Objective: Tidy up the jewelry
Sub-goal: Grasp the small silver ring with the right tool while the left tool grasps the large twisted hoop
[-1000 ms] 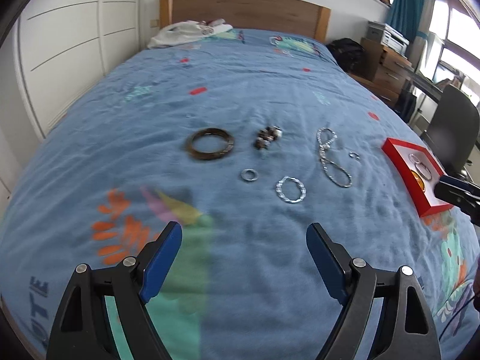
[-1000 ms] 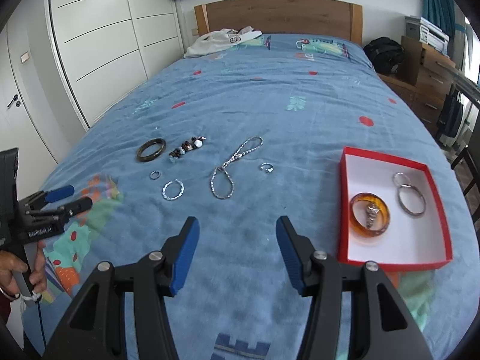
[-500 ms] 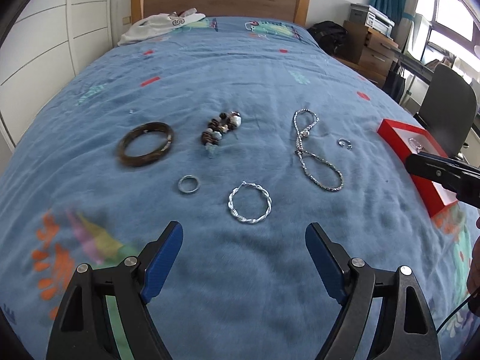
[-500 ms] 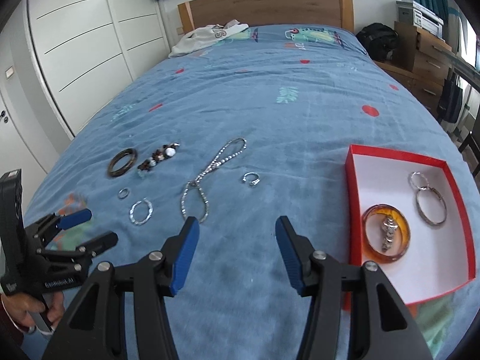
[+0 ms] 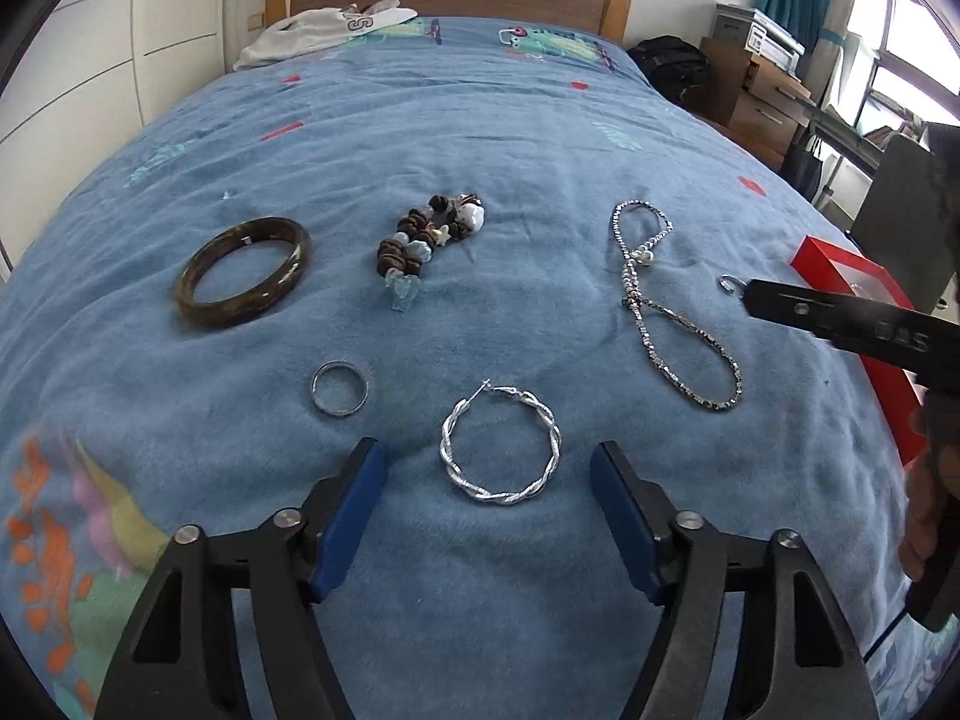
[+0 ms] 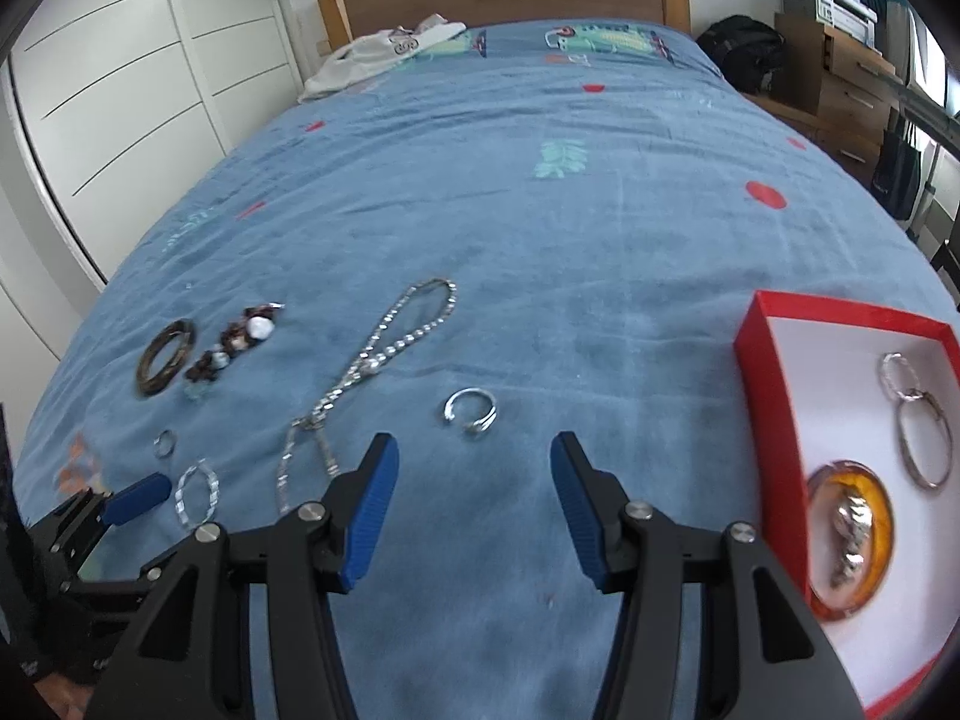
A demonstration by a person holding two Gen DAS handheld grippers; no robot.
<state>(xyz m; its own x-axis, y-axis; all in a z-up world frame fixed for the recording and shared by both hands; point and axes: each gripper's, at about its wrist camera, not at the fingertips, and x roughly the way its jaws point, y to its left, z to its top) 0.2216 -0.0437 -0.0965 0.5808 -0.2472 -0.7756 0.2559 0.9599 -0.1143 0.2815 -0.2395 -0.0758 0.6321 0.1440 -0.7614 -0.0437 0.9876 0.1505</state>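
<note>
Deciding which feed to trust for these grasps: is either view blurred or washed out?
Left wrist view: twisted hoop earring sharp; windows blown out at the upper right. Right wrist view: softer, open ring slightly smeared; red box floor bright but readable. Both bend at the edges.

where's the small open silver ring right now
In the right wrist view the small open silver ring lies on the blue bedspread, just ahead of the open right gripper, between the silver chain and the red box.
</note>
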